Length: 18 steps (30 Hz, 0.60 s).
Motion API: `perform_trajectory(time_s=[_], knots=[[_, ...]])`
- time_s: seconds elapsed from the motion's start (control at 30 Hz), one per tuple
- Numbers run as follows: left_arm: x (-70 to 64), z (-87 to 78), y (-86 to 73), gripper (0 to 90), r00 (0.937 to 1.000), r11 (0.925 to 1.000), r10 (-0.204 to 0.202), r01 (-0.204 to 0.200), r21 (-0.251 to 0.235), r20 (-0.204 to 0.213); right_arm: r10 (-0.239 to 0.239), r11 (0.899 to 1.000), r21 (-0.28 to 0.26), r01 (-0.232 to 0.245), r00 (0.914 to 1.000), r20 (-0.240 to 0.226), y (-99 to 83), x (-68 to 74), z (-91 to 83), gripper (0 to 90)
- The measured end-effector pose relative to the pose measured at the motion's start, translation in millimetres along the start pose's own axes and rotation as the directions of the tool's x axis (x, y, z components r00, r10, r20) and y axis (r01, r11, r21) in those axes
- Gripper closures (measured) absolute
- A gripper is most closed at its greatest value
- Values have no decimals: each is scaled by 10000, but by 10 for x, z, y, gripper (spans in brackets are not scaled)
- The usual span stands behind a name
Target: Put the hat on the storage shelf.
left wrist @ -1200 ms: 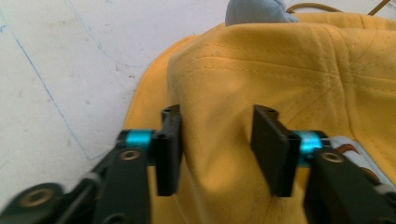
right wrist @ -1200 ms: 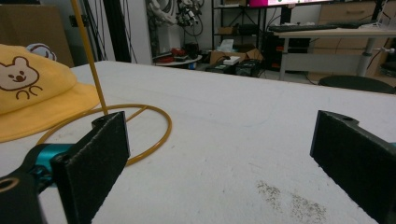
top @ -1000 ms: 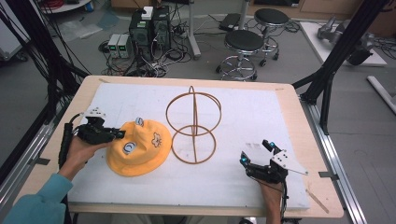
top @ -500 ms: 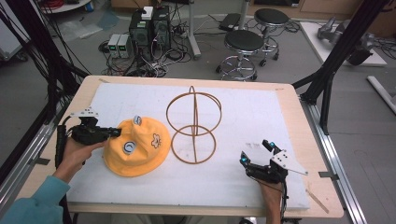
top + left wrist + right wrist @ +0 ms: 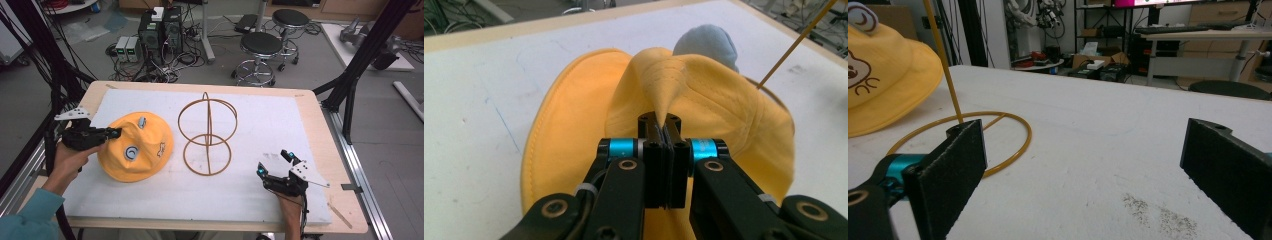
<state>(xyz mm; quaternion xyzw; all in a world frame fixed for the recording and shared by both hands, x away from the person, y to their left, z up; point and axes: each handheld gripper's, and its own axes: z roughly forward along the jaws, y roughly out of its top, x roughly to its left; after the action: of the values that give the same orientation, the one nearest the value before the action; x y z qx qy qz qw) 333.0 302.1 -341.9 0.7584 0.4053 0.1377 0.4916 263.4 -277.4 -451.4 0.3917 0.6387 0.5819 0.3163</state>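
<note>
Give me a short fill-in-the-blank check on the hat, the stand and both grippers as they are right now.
1. The left gripper is shut on a fold of the ____ hat.
2. The right gripper has its jaws ____.
3. The wire stand sits between the hat and the ____ gripper.

Missing words: yellow; open; right

We lose the hat's (image 5: 704,100) near brim behind the left tongs (image 5: 663,122); its far patch (image 5: 142,121) is too small to read.

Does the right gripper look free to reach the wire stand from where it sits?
Probably yes: the right gripper is open, and bare white mat lies between it and the wire stand; the yellow hat sits beyond.
</note>
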Motion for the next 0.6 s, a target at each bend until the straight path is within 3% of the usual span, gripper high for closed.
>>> perform_trajectory(time_s=[0.43, 0.6], knots=[[-229, -272, 304, 887, 9973, 9952, 709, -693, -685, 206, 60, 9999, 83, -60, 10000, -10, 1, 4, -3, 36], [-276, -420, 418, 887, 9966, 9914, 796, -771, -1053, 199, 26, 10000, 84, -26, 10000, -10, 1, 3, -3, 36]])
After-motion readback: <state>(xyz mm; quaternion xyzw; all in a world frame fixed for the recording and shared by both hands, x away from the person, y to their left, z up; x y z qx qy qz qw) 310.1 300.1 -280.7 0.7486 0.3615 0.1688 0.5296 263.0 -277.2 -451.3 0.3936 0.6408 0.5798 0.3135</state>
